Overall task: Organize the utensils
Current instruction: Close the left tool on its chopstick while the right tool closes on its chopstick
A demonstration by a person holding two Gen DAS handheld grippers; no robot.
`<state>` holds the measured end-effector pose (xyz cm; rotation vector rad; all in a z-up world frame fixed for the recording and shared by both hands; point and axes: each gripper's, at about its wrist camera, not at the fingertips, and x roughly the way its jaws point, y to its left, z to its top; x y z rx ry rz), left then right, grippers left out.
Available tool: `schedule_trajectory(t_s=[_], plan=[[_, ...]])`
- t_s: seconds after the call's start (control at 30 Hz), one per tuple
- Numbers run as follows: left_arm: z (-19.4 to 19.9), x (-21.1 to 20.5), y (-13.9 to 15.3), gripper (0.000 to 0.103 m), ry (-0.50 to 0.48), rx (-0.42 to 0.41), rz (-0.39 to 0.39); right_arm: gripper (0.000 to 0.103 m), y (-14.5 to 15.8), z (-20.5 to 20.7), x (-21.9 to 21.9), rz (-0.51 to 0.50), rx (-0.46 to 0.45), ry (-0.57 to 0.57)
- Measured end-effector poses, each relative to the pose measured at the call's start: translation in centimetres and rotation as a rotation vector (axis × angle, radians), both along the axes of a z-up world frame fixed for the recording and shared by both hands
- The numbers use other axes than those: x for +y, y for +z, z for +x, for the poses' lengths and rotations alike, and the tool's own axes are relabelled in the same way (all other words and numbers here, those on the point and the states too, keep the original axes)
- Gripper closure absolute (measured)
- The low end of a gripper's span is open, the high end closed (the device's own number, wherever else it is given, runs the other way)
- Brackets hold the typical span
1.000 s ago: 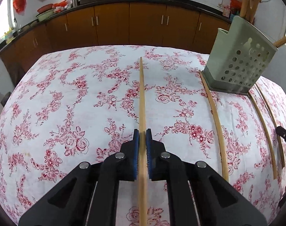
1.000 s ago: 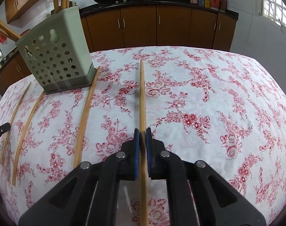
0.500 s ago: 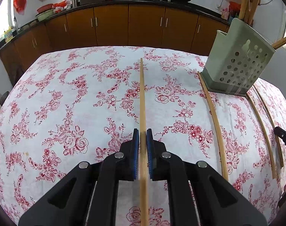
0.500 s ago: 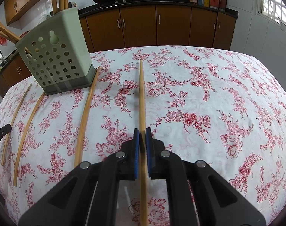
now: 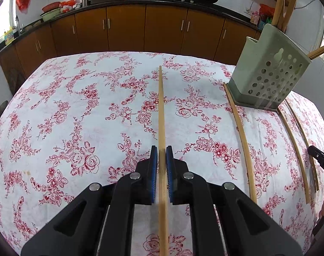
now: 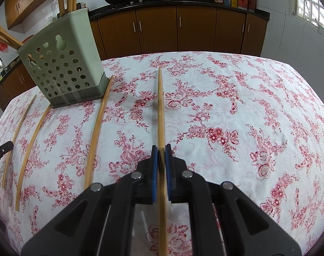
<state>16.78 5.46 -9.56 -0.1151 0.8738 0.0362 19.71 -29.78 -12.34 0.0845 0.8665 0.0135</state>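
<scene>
Each chopstick you hold is a long, thin stick clamped near one end. The left gripper (image 5: 161,155) is closed on one chopstick (image 5: 161,111), and the right gripper (image 6: 161,154) is closed on another chopstick (image 6: 160,108). Both sticks point toward the far edge of the table (image 5: 55,106). The green perforated holder (image 6: 63,64) stands near that far edge, between your two hands, and already holds several sticks.

Risks, as judged:
- The narrow grip may let a stick pivot or slip when you lift it.
- A long free end could strike the holder's rim and tip the holder.
- Three loose chopsticks (image 6: 96,132) lie beside the holder, and a low sweep would scatter them.
</scene>
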Motion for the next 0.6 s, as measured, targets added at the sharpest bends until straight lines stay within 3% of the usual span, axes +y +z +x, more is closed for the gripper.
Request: schedule_trajectory(t_s=[0.6], plan=[[-0.06, 0.08, -0.01, 0.093, -0.002, -0.003, -0.013, 0.094, -0.01, 0.02, -0.05, 0.000, 0.000, 0.001]])
